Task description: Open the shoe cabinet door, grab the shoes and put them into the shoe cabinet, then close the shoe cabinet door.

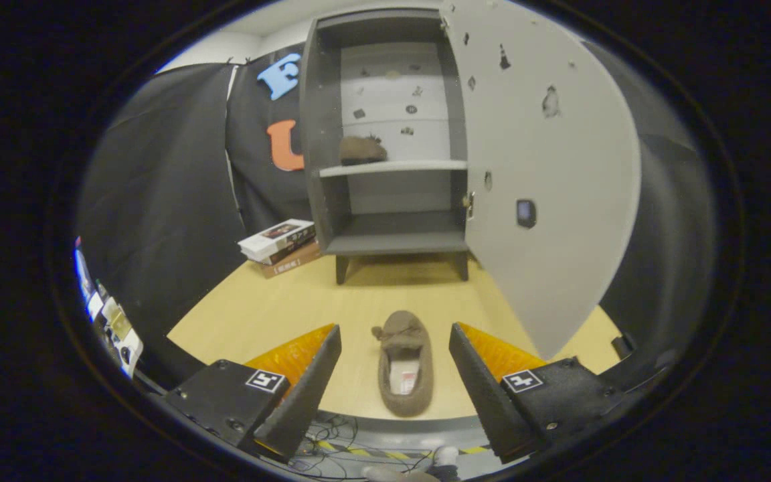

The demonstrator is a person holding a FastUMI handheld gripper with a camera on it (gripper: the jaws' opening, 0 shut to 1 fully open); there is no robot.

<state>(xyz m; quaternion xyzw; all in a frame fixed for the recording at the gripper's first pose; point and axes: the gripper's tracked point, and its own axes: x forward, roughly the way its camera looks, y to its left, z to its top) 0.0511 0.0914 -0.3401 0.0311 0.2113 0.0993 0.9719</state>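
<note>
Between the spread, empty fingers [395, 341] at lower centre: slipper [405, 365] on desk [278, 301], long axis running straight away toward the open cabinet [385, 134] at upper centre, a second slipper [361, 150] shelved there.

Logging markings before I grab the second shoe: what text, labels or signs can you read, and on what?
None reads clearly.
Stacked books left of the shoe cabinet: cover and spine print too blurred.
Insole tag inside the slipper between the open gripper fingers: too small.
Square coded markers on both gripper bodies: patterns, not words.
Stickers on the open door: no legible text.
</note>
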